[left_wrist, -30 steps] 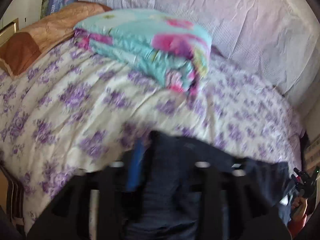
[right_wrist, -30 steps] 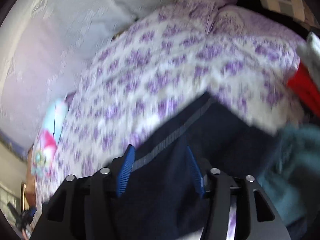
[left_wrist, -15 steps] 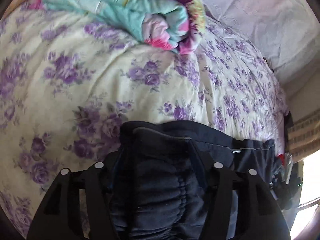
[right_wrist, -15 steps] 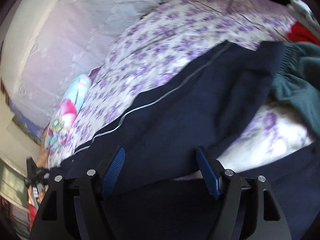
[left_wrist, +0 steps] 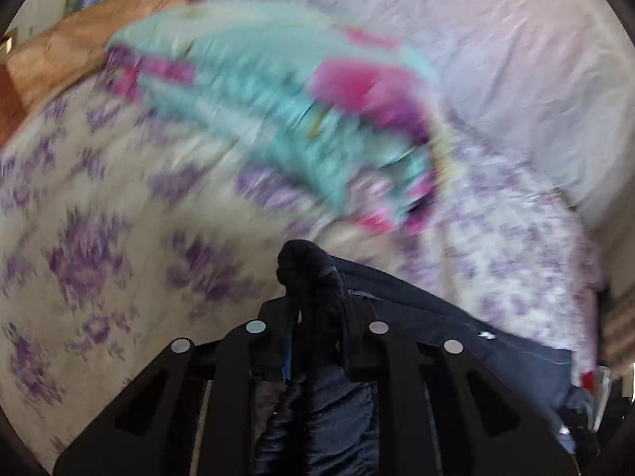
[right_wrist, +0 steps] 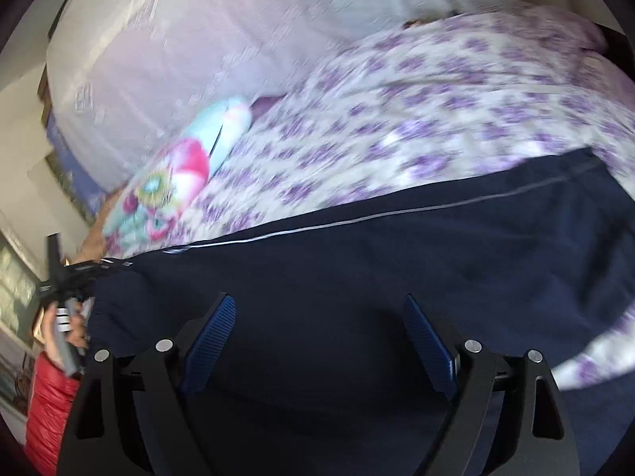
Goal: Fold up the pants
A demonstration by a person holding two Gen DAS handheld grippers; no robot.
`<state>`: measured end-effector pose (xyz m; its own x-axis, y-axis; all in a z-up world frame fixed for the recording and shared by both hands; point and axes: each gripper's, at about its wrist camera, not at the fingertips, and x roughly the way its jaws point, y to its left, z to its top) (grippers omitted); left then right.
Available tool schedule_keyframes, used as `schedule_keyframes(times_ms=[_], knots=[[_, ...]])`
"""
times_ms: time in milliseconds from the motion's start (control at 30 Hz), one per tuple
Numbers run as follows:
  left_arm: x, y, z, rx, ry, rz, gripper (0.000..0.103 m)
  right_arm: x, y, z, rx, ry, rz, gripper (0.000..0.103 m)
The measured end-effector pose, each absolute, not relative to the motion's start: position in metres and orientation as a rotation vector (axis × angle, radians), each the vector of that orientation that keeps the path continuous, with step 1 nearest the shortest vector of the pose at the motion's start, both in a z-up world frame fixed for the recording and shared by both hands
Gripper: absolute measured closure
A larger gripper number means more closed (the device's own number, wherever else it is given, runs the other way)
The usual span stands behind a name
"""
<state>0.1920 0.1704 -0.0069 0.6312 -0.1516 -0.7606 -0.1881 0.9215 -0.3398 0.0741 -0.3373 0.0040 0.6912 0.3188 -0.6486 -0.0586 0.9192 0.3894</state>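
In the left wrist view the left gripper (left_wrist: 317, 325), at lower centre, has just been closing, and its jaws now pinch a bunched ridge of the dark navy pants (left_wrist: 313, 277); half a second ago that cloth sat loosely between wider jaws; in the right wrist view the right gripper (right_wrist: 319, 341) has just been opening, its blue pads (right_wrist: 208, 345) spread wide above the pants (right_wrist: 377, 277), holding nothing; the garment stretches across the lower frame on the floral bed (right_wrist: 436, 99); so one end looks secured and the other released, probably ready for regrasping.
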Motion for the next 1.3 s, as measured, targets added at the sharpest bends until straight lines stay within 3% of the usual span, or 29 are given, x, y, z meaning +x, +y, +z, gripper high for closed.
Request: schedule_keyframes(times_ms=[100, 200, 400, 500, 667, 900, 1033, 1100, 1300], knots=[[0.189, 0.179, -0.026, -0.473, 0.908, 0.013, 0.071, 0.119, -0.303, -0.026, 0.167, 0.955, 0.162, 0.014], [0.17, 0.189, -0.008, -0.503, 0.899, 0.039, 0.058, 0.142, -0.279, -0.026, -0.035, 0.958, 0.076, 0.008], [0.091, 0.199, 0.027, -0.432, 0.908, 0.025, 0.042, 0.156, -0.294, -0.013, 0.071, 0.942, 0.053, 0.009], [0.036, 0.207, 0.022, -0.465, 0.955, -0.015, 0.036, 0.116, -0.322, 0.003, 0.229, 0.875, 0.131, 0.008], [-0.028, 0.209, -0.019, -0.602, 1.082, -0.109, 0.037, 0.019, -0.378, 0.011, 0.292, 0.837, 0.107, 0.008], [-0.031, 0.174, -0.032, -0.634, 1.083, -0.18, 0.033, -0.108, -0.437, 0.015, 0.34, 0.794, 0.038, 0.008], [-0.031, 0.165, -0.033, -0.677, 1.039, -0.121, 0.037, -0.173, -0.476, 0.01, 0.482, 0.766, -0.034, 0.008], [-0.038, 0.164, -0.031, -0.69, 1.011, -0.123, 0.066, -0.202, -0.498, 0.001, 0.577, 0.772, -0.075, 0.008], [-0.057, 0.175, -0.024, -0.74, 0.96, -0.172, 0.073, -0.23, -0.535, -0.027, 0.75, 0.785, -0.109, 0.008]])
